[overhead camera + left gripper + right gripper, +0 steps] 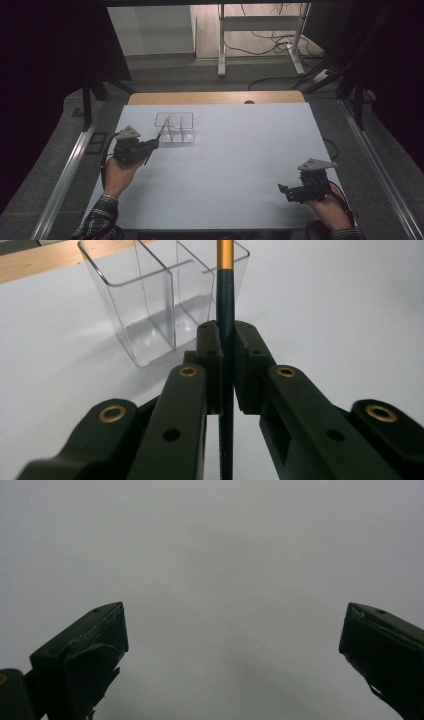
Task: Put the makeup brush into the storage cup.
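Nearest to us, the right gripper (286,191) rests low on the white desk (240,165), close to the near edge. In the right gripper view its jaws stand wide apart with nothing but bare desk between them. We count it idle for now.

Further in, on our left side, the left gripper (226,347) has its jaws clamped together on one thin brush (225,315): dark shaft, orange-yellow band above. In the left gripper view the shaft runs straight up between the jaws, its long axis roughly in line with the jaws themselves. From the high view the brush (161,131) slants up and away from the left gripper (154,144), orange end farthest out.

Just beyond that end stands the clear organizer (174,127), upright on the desk. We see at least two compartments divided by clear walls (172,305); a third is possible, but we cannot tell for certain. All visible compartments look empty.

Key relation: the organizer lies directly ahead of the left jaws, along the brush axis, near but apart. The brush tip seems to overlap the organizer's rim in the high view; contact cannot be told. The left hand is much nearer than the right, which is well apart.

Counts: brush, one; organizer, one; grippers, two.

Judgement: next comes tipping the brush upright over a compartment.
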Motion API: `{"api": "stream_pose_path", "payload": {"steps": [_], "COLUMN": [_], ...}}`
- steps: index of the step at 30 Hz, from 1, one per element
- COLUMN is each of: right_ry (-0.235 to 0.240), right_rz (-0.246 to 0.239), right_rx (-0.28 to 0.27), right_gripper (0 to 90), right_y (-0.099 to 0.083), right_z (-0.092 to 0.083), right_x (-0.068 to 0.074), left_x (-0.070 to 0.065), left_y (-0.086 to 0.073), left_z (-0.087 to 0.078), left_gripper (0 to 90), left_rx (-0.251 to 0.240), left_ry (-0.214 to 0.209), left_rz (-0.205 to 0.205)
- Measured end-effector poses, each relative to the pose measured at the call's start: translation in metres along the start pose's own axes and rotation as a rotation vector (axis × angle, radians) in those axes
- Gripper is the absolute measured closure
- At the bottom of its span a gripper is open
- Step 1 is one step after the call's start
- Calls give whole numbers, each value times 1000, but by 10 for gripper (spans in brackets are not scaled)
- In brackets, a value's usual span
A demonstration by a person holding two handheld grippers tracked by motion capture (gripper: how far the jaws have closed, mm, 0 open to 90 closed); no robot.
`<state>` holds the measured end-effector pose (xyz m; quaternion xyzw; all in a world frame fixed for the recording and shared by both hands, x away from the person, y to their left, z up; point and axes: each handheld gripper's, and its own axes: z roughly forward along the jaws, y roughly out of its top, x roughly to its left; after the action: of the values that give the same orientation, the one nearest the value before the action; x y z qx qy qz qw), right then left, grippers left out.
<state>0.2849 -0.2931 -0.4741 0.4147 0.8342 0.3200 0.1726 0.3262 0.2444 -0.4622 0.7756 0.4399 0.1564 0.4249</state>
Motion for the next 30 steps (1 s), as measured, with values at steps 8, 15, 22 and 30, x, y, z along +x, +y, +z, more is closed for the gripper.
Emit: {"api": "stream_pose_path", "payload": {"steps": [8,15,22,30], "right_ry": [1,7,10,10], "right_rz": [-17,-31,-37,-33], "right_rx": [15,22,29,28], "right_gripper": [0,0,0,0], "right_y": [0,0,1,0], "right_z": [2,3,4,4], "right_x": [1,2,3,2], "left_x": [4,8,15,20], "left_y": [6,9,13,18], "left_z": [2,3,3,4], "left_gripper": [834,835,835,835], "left_rx": [-40,-72,-92,-115], "left_ry": [5,16,39,53], "left_rz": [-33,-50,-62,-73]}}
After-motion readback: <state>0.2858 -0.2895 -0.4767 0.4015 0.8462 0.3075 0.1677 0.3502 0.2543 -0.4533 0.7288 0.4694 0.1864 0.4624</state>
